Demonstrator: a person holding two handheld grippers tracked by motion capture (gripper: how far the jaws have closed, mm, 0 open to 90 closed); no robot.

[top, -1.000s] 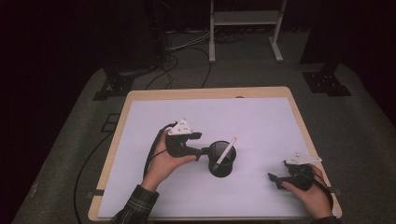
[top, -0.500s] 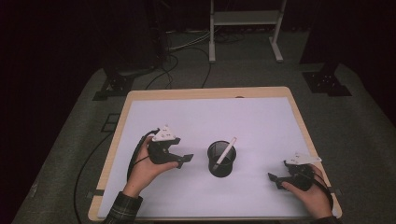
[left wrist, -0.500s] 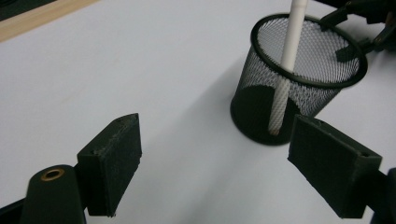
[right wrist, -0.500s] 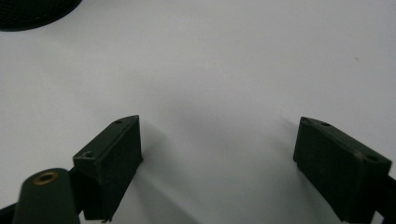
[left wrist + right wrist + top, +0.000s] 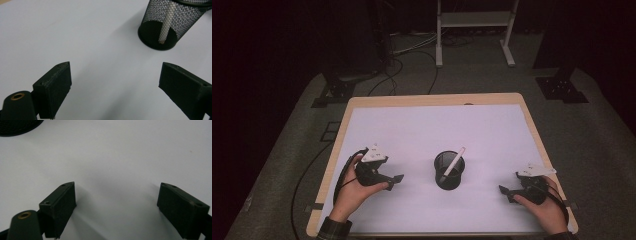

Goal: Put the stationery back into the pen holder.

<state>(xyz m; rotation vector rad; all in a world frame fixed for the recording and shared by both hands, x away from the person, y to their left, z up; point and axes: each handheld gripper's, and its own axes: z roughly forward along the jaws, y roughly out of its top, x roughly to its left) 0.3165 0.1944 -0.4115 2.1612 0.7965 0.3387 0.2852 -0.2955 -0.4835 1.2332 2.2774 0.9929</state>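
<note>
Pen (image 5: 454, 163) in mesh cup (image 5: 449, 171) (leaning)

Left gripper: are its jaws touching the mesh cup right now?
Apart. In the high view, bare white mat separates the left gripper from the mesh cup; the left gripper view shows open, empty jaws.

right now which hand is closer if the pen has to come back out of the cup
Left. The left gripper sits nearer the mesh cup and faces it, open, pen ahead; the right gripper is farther.
</note>
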